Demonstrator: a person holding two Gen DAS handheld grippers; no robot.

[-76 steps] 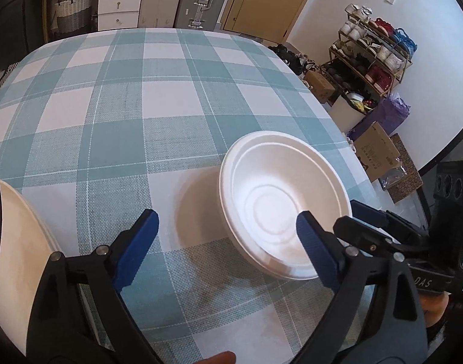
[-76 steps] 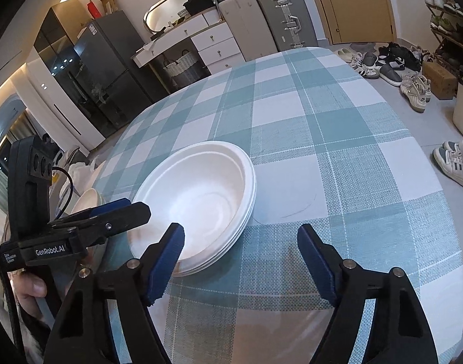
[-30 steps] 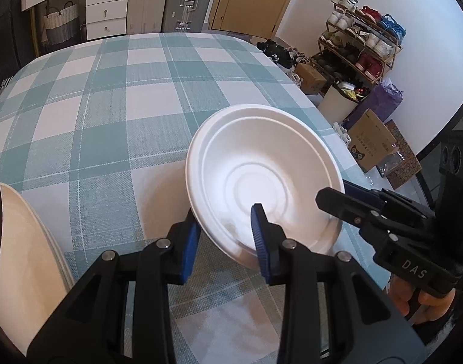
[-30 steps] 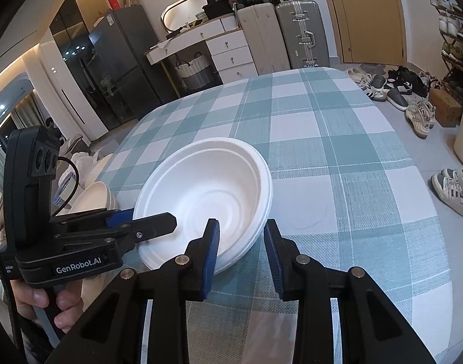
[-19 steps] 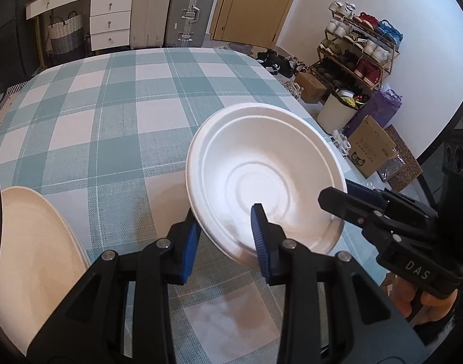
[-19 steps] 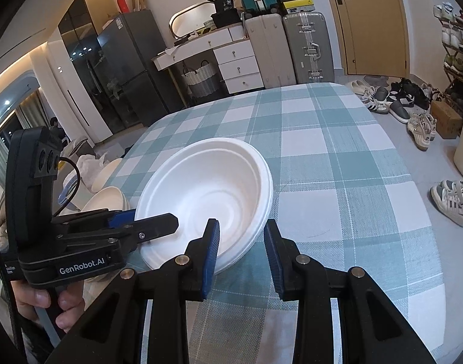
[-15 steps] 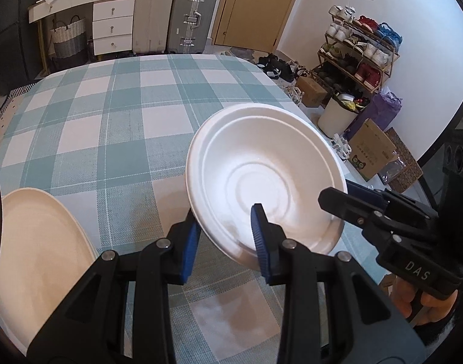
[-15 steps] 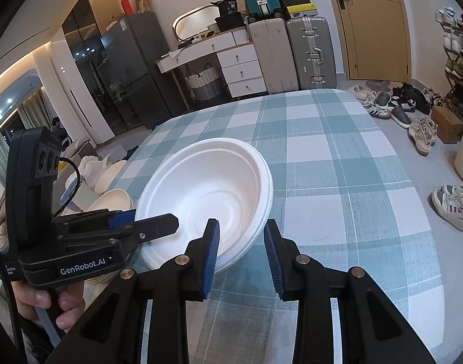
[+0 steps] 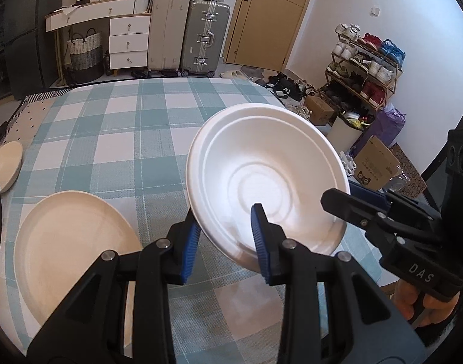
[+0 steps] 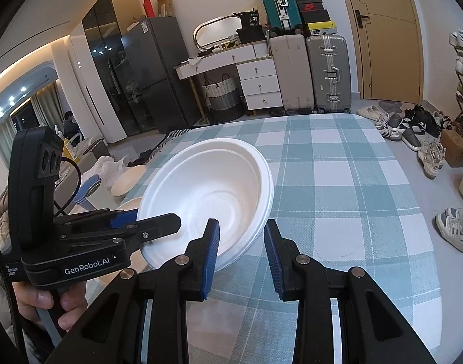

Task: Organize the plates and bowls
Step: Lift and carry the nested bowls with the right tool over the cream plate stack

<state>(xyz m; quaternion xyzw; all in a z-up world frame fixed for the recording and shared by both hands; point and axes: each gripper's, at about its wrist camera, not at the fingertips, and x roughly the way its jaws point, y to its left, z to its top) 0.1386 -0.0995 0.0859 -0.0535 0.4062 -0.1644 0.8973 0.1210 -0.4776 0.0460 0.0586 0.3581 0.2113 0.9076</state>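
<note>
- The left gripper [image 9: 225, 242] and the right gripper [image 10: 241, 250], both with ribbed blue pads, each clamp opposite rim edges of the white foam bowls [image 9: 266, 182].
- The bowls are nested, their count unclear, tilted above the checked tablecloth [image 9: 116, 133].
- One smooth cream plate [image 9: 71, 248] lies left of them.

From my left wrist camera, my left gripper [image 9: 226, 239] pinched the near rim of the stacked white bowls [image 9: 263, 179], one blue pad inside and one outside. My right gripper [image 9: 349, 195] clamped the opposite rim. The bowls were tilted above the checked tablecloth [image 9: 116, 127], and a cream plate [image 9: 68, 248] lay to their left.
</note>
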